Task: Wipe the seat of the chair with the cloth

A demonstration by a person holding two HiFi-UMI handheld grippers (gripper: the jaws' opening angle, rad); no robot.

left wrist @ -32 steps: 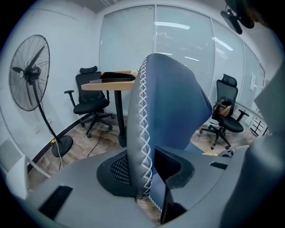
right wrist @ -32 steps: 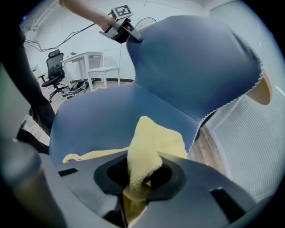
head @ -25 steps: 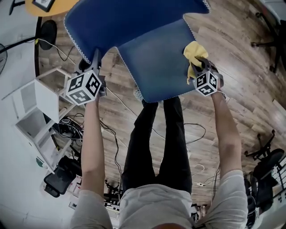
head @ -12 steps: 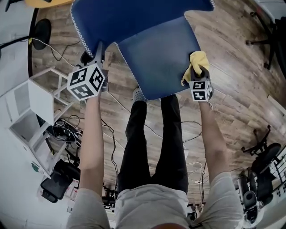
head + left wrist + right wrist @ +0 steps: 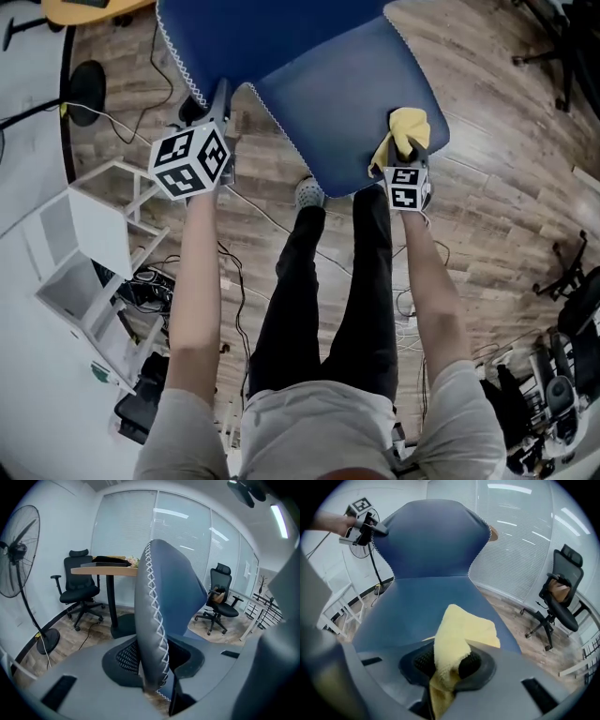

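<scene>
At the near right corner of the blue seat [image 5: 337,98], the right hand-held gripper [image 5: 410,157] is clamped on a fold of the yellow cloth [image 5: 405,127]. The rest of the cloth is bunched ahead of the jaws and appears to lie on the upholstery. Opposite, the left hand-held gripper [image 5: 218,98] is closed on the stitched edge of the backrest [image 5: 157,611], with a pad on either side of it, apparently to steady it.

Only a narrow fold sits between the right jaws, so a firm drag against the fabric could pull the cloth free and leave it on the seat. Because the cloth is wadded rather than spread, each pass would probably cover a thin strip and leave patches unwiped. It also sits close to the seat's front edge, so a stroke toward the near side could run off the corner. Pressing too steeply might bring the hard jaw tips onto the upholstery. The backrest edge is rounded and padded, so if the left grip slides, the whole seat may shift under the wiping stroke.
</scene>
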